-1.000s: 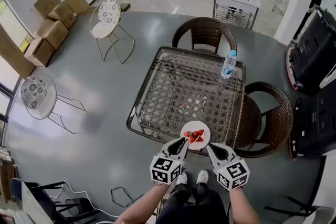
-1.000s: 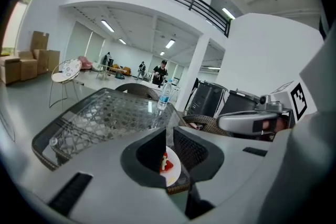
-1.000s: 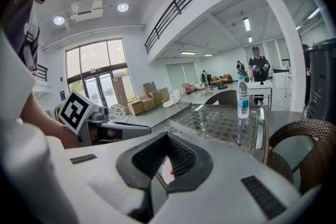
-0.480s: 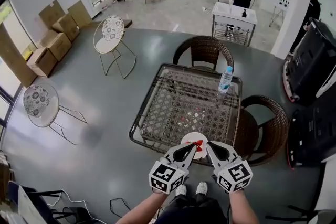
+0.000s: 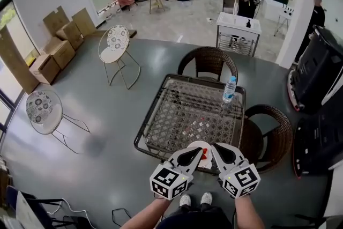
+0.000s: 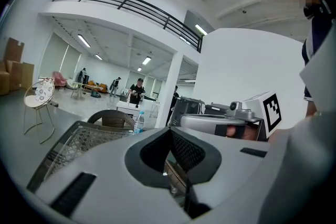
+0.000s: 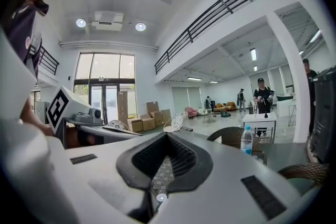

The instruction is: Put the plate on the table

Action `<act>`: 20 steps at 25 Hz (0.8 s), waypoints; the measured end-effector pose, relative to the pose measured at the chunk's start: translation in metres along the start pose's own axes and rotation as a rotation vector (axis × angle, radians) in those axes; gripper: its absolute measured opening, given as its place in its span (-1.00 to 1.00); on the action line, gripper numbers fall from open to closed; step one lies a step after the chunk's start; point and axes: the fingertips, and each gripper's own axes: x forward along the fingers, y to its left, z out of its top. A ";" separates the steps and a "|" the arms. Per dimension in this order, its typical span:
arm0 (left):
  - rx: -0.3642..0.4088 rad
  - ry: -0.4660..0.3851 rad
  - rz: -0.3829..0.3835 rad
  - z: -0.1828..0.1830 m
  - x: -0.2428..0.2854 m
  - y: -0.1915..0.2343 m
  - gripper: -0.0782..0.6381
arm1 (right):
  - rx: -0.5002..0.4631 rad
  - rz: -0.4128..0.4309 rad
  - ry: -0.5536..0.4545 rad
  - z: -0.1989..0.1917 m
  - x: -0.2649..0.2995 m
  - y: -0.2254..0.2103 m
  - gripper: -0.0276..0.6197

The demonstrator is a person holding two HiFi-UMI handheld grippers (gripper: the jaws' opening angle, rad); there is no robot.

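Note:
A white plate (image 5: pixel 206 155) with red strawberry pieces hangs over the near edge of the square wicker table (image 5: pixel 141 140), mostly hidden between my two grippers. The left gripper (image 5: pixel 197 152) holds its left rim and the right gripper (image 5: pixel 215 148) its right rim. Both sets of jaws are shut on the rim. In the left gripper view the left gripper (image 6: pixel 176 168) shows only a thin slit between its dark pads. The right gripper view shows the right gripper (image 7: pixel 159 178) the same way, with wicker weave visible through the slit.
A water bottle (image 5: pixel 229 89) stands at the table's far right corner. Brown wicker chairs sit behind (image 5: pixel 208 59) and to the right (image 5: pixel 271 132) of the table. Two white metal chairs (image 5: pixel 114 44), cardboard boxes (image 5: pixel 58 36), a white cart (image 5: pixel 238 30) and people stand farther off.
Both grippers and the plate have drawn back toward me, from over the table to its near edge. The plate, in full view before, is now mostly covered by the grippers.

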 end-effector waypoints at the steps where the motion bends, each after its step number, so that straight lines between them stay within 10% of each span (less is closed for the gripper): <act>1: 0.000 -0.003 0.000 0.002 -0.001 0.000 -0.76 | -0.002 0.001 -0.006 0.003 -0.001 0.001 -0.90; 20: 0.004 -0.018 0.001 0.009 -0.005 -0.005 -0.76 | -0.010 0.015 -0.030 0.012 -0.006 0.004 -0.90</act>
